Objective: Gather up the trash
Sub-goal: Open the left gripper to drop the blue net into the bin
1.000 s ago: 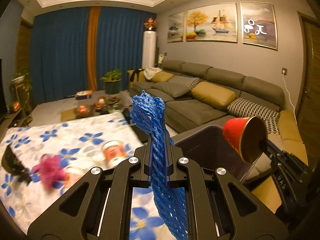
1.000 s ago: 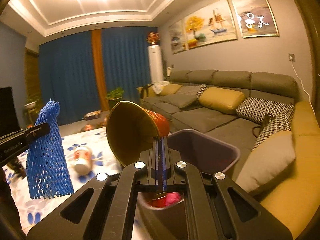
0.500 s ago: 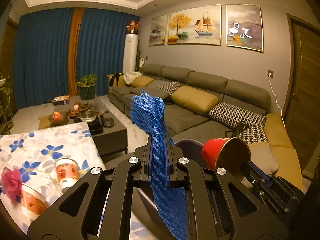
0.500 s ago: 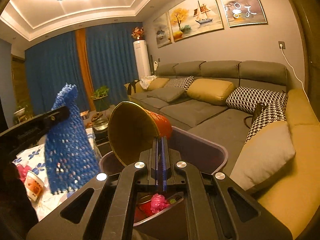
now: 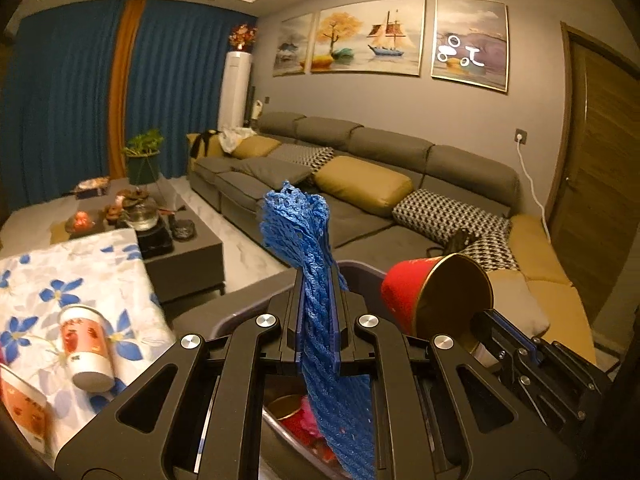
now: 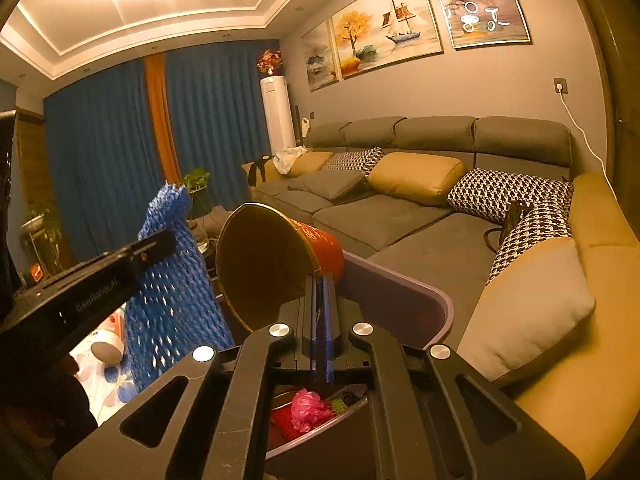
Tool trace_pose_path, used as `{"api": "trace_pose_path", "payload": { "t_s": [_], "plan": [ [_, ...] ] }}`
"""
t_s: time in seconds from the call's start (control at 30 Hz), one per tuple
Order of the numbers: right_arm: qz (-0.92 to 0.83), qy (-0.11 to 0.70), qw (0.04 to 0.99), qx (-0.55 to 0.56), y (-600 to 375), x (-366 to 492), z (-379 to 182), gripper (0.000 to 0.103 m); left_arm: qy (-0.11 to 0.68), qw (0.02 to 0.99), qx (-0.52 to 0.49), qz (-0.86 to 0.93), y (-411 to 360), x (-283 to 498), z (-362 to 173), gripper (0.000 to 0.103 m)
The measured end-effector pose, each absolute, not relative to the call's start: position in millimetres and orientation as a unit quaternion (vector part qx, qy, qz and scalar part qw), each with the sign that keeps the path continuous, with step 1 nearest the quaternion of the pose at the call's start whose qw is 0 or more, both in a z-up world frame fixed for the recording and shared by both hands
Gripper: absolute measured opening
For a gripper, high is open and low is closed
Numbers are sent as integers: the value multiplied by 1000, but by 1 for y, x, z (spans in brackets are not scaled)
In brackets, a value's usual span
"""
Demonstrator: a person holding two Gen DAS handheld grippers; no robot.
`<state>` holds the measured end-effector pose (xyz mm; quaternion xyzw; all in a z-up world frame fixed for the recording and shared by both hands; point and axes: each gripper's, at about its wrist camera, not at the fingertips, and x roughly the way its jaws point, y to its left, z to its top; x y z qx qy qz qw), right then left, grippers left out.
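My left gripper (image 5: 316, 280) is shut on a blue foam net sleeve (image 5: 298, 224) that hangs over the open purple trash bin (image 5: 362, 274). My right gripper (image 6: 322, 280) is shut on the rim of a red paper cup with a gold inside (image 6: 264, 264), held tilted above the same bin (image 6: 404, 300). The cup (image 5: 432, 292) and right gripper (image 5: 480, 320) show at the right of the left wrist view. The net (image 6: 172, 280) and left gripper (image 6: 164, 240) show at the left of the right wrist view. Pink and red trash (image 6: 308, 404) lies in the bin.
A table with a blue-flowered cloth (image 5: 48, 276) is left of the bin, with two red-and-white paper cups (image 5: 84, 348) lying on it. A dark coffee table (image 5: 188, 248) with tea things stands beyond. A grey sofa with cushions (image 6: 420, 176) runs along the right.
Both grippers have moved right, away from the flowered table, to over the bin. The net and cup stay gripped. The bin's contents now show below.
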<state>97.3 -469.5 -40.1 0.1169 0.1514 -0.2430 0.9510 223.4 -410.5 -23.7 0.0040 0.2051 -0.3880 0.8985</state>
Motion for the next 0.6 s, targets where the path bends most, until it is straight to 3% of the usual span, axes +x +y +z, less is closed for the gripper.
{"api": "trace_pose_path", "payload": {
  "t_s": [0.1,0.2,0.23,0.27,0.47,0.6],
  "plan": [
    [-245,154,950,114,-469,100,-42,4,217,892,4,-397,-413,228,-29,15],
    [-248,159,948,117,-471,103,-44,4,226,887,4,-403,-414,232,-34,45],
    [-249,159,948,117,-472,103,-45,4,226,888,0,-400,-413,232,-35,60],
    [-250,160,947,118,-472,104,-45,4,226,889,-9,-398,-410,233,-36,68],
    [-252,170,945,118,-474,107,-48,4,239,898,-32,-368,-387,241,-41,89],
    [-248,180,944,119,-475,112,-50,8,237,911,-37,-336,-363,238,-39,92]
  ]
}}
